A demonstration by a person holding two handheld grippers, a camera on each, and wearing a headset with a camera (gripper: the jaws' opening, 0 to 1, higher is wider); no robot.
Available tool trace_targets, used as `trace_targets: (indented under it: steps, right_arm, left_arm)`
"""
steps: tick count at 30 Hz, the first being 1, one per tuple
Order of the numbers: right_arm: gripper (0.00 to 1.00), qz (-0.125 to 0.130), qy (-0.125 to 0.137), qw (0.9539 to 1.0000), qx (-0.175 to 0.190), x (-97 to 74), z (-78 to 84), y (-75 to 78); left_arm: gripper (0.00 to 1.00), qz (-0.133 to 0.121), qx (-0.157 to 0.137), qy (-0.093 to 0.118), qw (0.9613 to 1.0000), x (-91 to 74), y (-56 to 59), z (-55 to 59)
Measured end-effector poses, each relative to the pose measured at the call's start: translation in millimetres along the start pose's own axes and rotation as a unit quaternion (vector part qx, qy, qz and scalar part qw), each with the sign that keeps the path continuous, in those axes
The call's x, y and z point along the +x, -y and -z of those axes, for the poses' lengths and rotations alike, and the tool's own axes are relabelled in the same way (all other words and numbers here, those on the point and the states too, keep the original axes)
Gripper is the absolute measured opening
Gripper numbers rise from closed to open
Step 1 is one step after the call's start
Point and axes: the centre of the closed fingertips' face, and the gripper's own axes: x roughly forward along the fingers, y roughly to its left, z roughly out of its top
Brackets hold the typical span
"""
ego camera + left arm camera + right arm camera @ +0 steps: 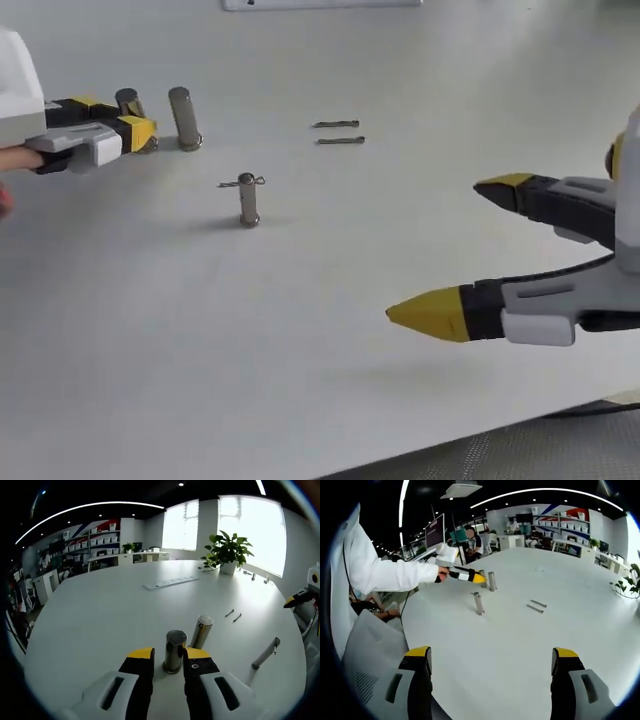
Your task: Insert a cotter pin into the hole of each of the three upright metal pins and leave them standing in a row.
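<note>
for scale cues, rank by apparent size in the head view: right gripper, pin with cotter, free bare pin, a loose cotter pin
right gripper, though nearest the camera
free bare pin and pin with cotter: near alike, not ranked
loose cotter pin

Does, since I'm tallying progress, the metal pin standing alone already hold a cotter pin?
Yes, a cotter pin sticks crosswise through the top of the lone metal pin.

Open tabletop [300, 350] runs from the right gripper [445, 250] toward 8 and 9 o'clock. Near 10 stands an upright pin [248, 200] carrying its cotter; at 11 lie two loose cotter pins [340, 141]. Two bare pins [183, 118] crowd the left gripper [128, 115].
</note>
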Motion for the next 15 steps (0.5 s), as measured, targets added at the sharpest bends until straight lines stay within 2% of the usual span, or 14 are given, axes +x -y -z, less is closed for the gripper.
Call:
trace_targets:
  steps: [3, 5, 10, 15]
  right_arm:
    - [0.98, 0.001, 0.000, 1.0000, 0.004, 0.6, 0.9, 2.0]
    - [0.98, 0.001, 0.000, 1.0000, 0.007, 1.0, 1.3, 2.5]
    - [0.98, -0.001, 0.000, 1.0000, 0.010, 2.3, 1.1, 0.2]
    - [0.98, -0.008, 0.005, 0.9999, 0.008, 3.9, -1.0, -3.6]
  left_arm:
    - [0.19, 0.004, 0.006, 0.001, 1.0000, 1.3, 2.4, -1.8]
    - [0.13, 0.023, 0.017, -0.002, 0.9996, 1.3, 9.6, -2.1]
    - [0.12, 0.025, 0.041, -0.007, 0.9988, -0.9, 9.5, -2.6]
    - [0.11, 0.023, 0.041, -0.009, 0.9989, -3.2, 11.7, -2.7]
